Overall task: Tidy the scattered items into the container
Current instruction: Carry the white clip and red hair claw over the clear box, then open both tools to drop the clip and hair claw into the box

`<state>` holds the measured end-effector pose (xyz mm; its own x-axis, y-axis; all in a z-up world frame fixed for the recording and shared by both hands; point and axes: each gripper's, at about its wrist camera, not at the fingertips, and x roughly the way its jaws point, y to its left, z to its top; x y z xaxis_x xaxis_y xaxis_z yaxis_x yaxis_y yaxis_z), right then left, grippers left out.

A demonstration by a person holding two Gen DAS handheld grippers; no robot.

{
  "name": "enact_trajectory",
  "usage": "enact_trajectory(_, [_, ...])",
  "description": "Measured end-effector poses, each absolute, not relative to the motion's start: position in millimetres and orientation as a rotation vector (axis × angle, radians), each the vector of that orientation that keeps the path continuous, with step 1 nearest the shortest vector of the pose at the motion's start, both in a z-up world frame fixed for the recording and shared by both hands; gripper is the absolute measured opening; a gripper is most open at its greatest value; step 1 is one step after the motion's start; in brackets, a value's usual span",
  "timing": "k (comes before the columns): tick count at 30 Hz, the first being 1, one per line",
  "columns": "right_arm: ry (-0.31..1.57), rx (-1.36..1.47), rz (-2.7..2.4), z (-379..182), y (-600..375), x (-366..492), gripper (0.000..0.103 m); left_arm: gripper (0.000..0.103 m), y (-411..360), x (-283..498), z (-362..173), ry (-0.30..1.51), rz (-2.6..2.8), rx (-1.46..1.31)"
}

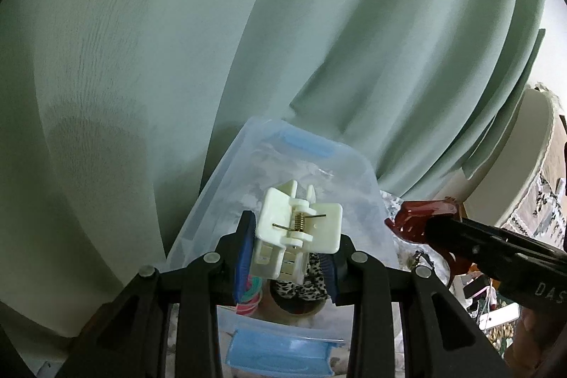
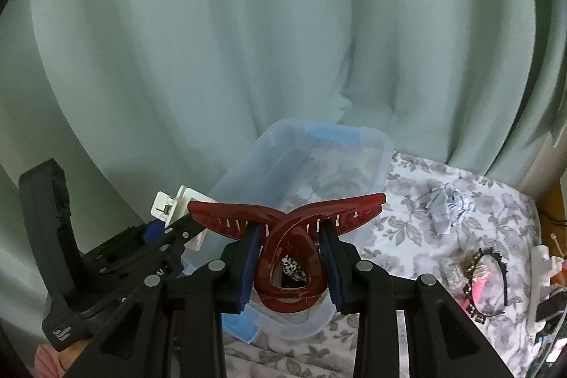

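A pale green curtain (image 2: 248, 41) hangs behind a floral sheet (image 2: 443, 222). Above the clear container (image 2: 384, 147), the left tool (image 1: 288, 257) is clamped on a white clip (image 1: 301, 222), the right tool (image 2: 290, 268) on a red clip (image 2: 287, 218).

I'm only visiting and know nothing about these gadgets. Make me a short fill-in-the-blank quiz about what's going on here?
1. The left hand-held gripper holds a ____ hair claw clip.
2. The right hand-held gripper holds a dark ____ hair claw clip.
3. Both clips hang above a clear plastic ____ with blue latches.

Missing words: white; red; container
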<state>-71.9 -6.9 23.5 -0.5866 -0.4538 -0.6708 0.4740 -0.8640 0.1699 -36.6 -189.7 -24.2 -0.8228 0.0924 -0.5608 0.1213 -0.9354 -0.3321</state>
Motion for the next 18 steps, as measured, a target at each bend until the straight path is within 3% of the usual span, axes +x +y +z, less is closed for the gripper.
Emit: enact_trajectory(18, [0.081, 1.155, -2.332, -17, -35, -112, 0.036, 0.035, -200, -63, -51, 0.569, -2.883, 1.062])
